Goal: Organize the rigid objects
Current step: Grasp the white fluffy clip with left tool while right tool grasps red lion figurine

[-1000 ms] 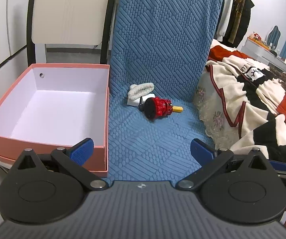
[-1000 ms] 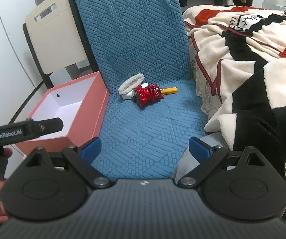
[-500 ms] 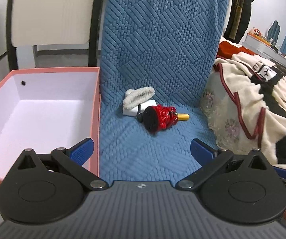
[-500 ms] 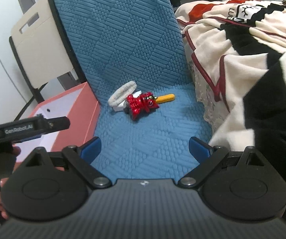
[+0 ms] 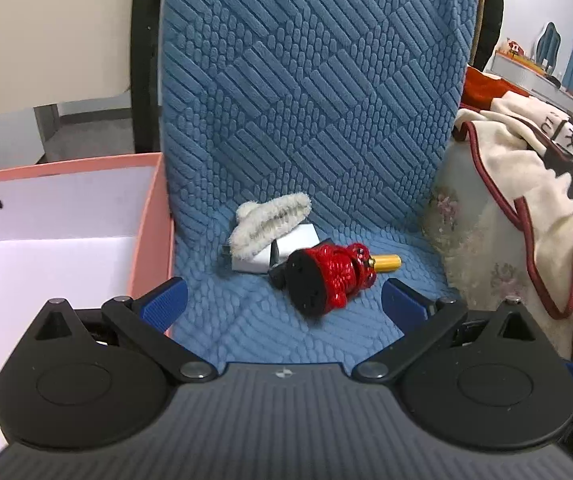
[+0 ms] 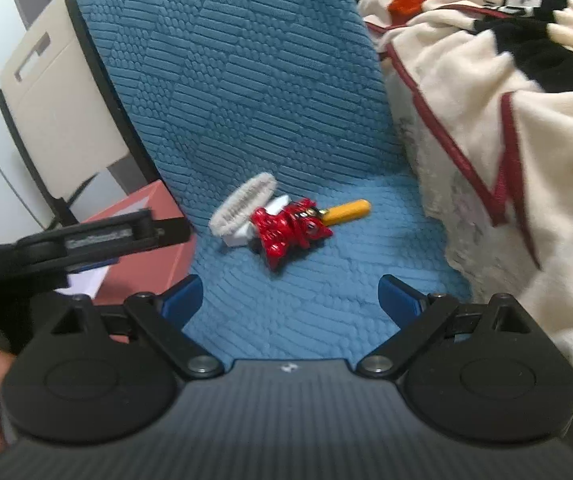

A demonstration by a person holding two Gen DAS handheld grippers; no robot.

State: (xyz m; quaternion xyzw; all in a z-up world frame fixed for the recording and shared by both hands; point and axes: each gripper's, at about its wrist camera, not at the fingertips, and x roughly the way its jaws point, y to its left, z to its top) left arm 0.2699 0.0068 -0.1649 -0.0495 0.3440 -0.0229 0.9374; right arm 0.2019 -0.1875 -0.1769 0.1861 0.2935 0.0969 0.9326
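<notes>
A: While both are hovering wide open and gripping nothing, the left gripper and right gripper are pointing at the red toy.

B: Yep, it's lying on the blue seat cushion, touching the white fuzzy thing, beside the pink box.

Glossy red toy; ribbed blue cloth cover; matt pink box.

Both wrist views low, facing the blue chair seat, sharing red figurine
</notes>
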